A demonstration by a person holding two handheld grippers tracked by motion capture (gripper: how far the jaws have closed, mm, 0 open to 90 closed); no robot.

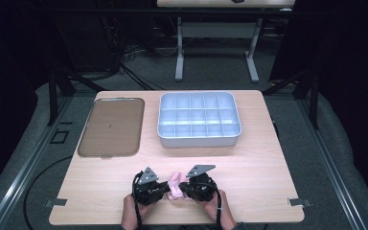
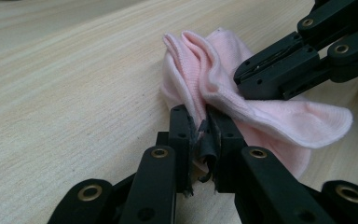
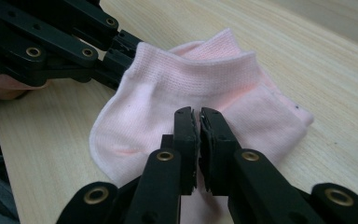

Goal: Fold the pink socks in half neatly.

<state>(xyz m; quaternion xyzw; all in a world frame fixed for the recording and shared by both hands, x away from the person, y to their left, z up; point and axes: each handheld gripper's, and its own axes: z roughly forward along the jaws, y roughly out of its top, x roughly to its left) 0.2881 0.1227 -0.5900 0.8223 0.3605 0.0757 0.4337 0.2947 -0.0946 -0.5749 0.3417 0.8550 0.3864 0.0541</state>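
Observation:
A pink ankle sock point(image 1: 174, 186) lies bunched on the wooden table near its front edge, between my two grippers. My left gripper point(image 1: 168, 188) comes in from the left and is shut on a fold of the sock point(image 2: 205, 70); pink fabric is squeezed between its jaws point(image 2: 206, 114). My right gripper point(image 1: 181, 187) comes in from the right with its jaws together on the sock's upper layer point(image 3: 191, 88), tips pressed into the fabric point(image 3: 199, 114). In the left gripper view the right gripper point(image 2: 243, 81) bites the sock from the upper right.
A pale grey tray with several compartments point(image 1: 199, 142) stands at the back middle of the table. A flat brown tray point(image 1: 111, 125) lies at the back left. A person's hands point(image 1: 211, 203) hold the grippers at the front edge.

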